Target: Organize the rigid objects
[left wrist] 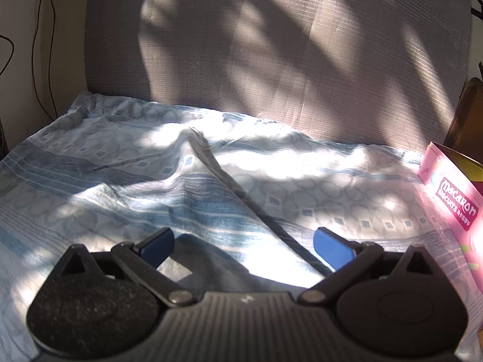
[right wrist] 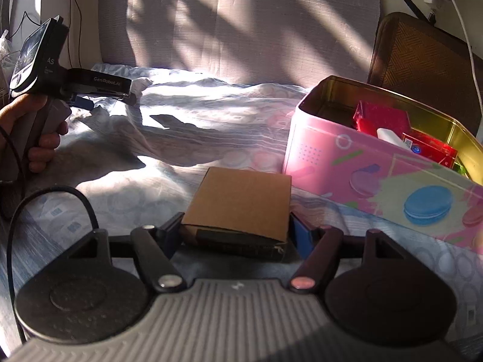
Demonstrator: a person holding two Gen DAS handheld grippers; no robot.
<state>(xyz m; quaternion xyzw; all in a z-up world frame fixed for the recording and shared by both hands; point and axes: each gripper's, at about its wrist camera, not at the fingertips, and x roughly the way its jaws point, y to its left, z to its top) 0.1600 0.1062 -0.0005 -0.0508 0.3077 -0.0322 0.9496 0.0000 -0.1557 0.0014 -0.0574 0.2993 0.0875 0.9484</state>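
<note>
Right wrist view: right gripper [right wrist: 238, 235] clamps a brown cardboard box [right wrist: 241, 208] between its fingers, carrying it over the bed [right wrist: 181, 138]. Pink tin [right wrist: 362, 163] sits just ahead-right, lid off, partly filled. Next: lift over the rim, release inside. Left gripper [left wrist: 243, 241] hangs spread, empty. Tin's far end is cut off, contents glare-washed.

Black gripper [right wrist: 238, 232], blue-padded jaws, ribbed body
</note>
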